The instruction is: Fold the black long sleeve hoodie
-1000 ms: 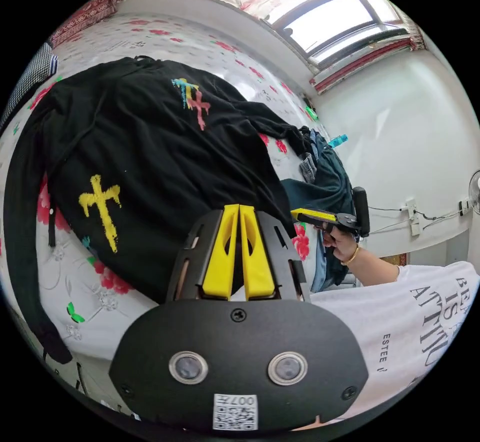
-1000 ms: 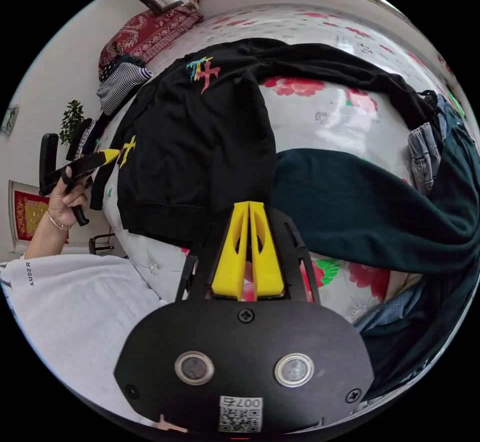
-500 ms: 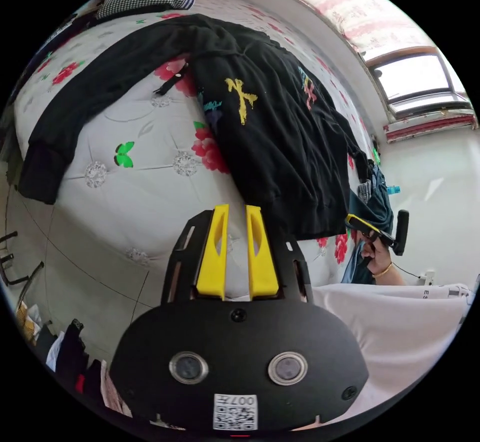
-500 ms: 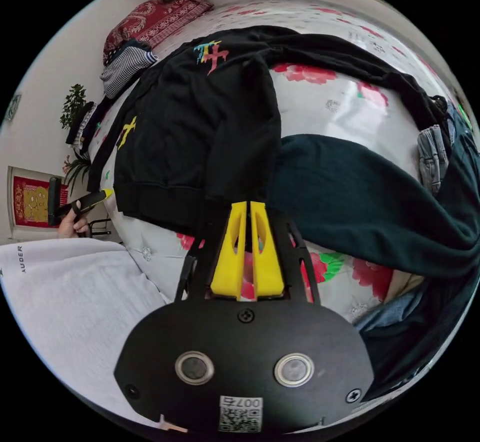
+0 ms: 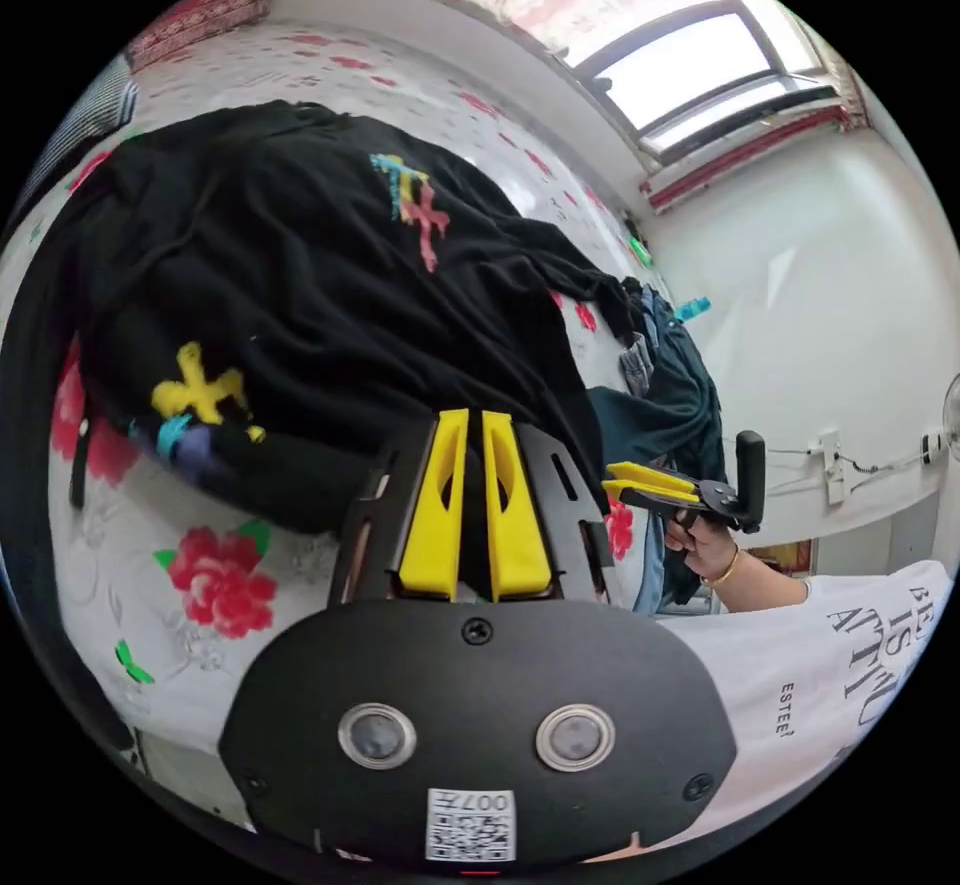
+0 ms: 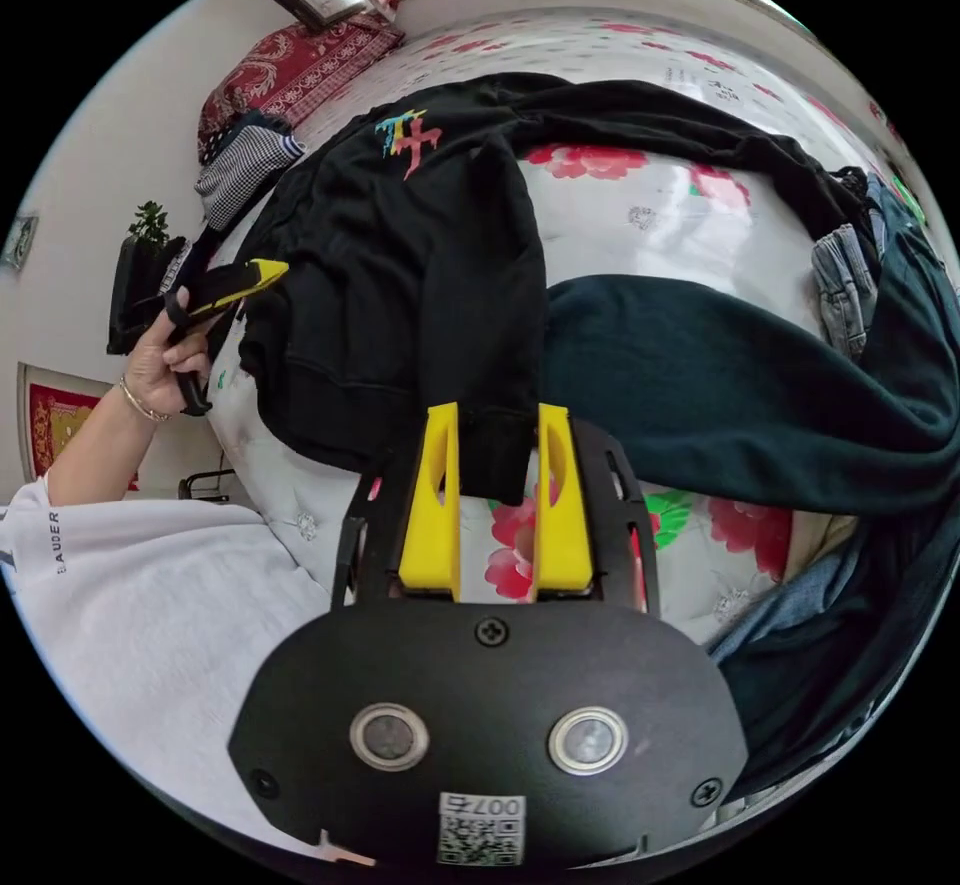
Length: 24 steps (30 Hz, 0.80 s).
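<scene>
Left tongs (image 5: 467,417) nearly together on hoodie (image 5: 300,255) hem; right tongs (image 6: 497,412) apart astride sleeve cuff. Risk: cuff slips free, snags the dark green garment (image 6: 720,385) alongside.

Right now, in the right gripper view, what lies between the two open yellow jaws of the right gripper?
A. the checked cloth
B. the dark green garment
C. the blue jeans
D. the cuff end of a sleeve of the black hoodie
D: the right gripper has its jaws apart, and the cuff of a sleeve of the black hoodie hangs between them over the white flowered bedspread.
</scene>
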Motion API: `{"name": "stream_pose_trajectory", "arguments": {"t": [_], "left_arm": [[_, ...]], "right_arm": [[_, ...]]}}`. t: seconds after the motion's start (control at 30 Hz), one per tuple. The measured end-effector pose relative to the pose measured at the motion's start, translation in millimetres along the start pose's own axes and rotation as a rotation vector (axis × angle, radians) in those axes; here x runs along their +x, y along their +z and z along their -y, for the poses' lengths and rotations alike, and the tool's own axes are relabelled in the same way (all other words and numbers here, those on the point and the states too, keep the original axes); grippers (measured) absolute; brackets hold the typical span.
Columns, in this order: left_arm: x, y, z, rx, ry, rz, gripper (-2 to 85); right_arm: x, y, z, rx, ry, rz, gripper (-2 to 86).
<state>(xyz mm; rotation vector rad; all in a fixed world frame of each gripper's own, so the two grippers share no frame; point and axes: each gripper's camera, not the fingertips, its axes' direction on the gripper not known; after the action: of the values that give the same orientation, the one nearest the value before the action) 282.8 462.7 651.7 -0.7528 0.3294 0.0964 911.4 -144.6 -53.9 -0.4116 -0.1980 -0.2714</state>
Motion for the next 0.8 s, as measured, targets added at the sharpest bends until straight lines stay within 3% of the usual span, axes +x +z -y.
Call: {"name": "stream_pose_trajectory", "arguments": {"t": [0.1, 0.2, 0.37, 0.43, 0.57, 0.63, 0.7, 0.8], "left_arm": [[12.3, 51.4, 11.2, -0.169, 0.023, 0.051, 3.6], [26.8, 48.0, -18.8, -0.099, 0.060, 0.030, 1.8], [17.5, -12.8, -104.5, 0.031, 0.071, 0.116, -0.4], [-8.2, -42.0, -144.5, 0.036, -0.015, 0.217, -0.8], [-49.4, -77.9, -190.6, 0.076, -0.181, 0.240, -0.8], [-66.4, -93.2, -211.9, 0.122, -0.287, 0.259, -0.7], [-69.7, -101.9, -223.2, 0.170, -0.320, 0.252, -0.6], [-71.2, -104.3, -231.7, 0.182, -0.331, 0.230, -0.5]], "right_arm": [[-9.7, 5.6, -2.8, -0.013, 0.013, -0.043, 7.7], [-21.9, -6.3, -2.2, 0.014, -0.005, -0.087, 8.6], [-113.3, -27.8, -2.4, 0.152, -0.397, -0.125, 10.5], [-155.1, -14.2, 4.7, 0.119, -0.557, -0.079, 11.4], [-251.7, 40.2, 14.4, -0.031, -0.899, 0.041, 12.9], [-281.8, 70.5, 16.6, -0.103, -1.001, 0.004, 12.9], [-296.5, 112.3, 28.2, -0.212, -1.042, -0.132, 12.1], [-285.0, 99.7, 57.2, -0.185, -0.972, -0.070, 10.1]]}}
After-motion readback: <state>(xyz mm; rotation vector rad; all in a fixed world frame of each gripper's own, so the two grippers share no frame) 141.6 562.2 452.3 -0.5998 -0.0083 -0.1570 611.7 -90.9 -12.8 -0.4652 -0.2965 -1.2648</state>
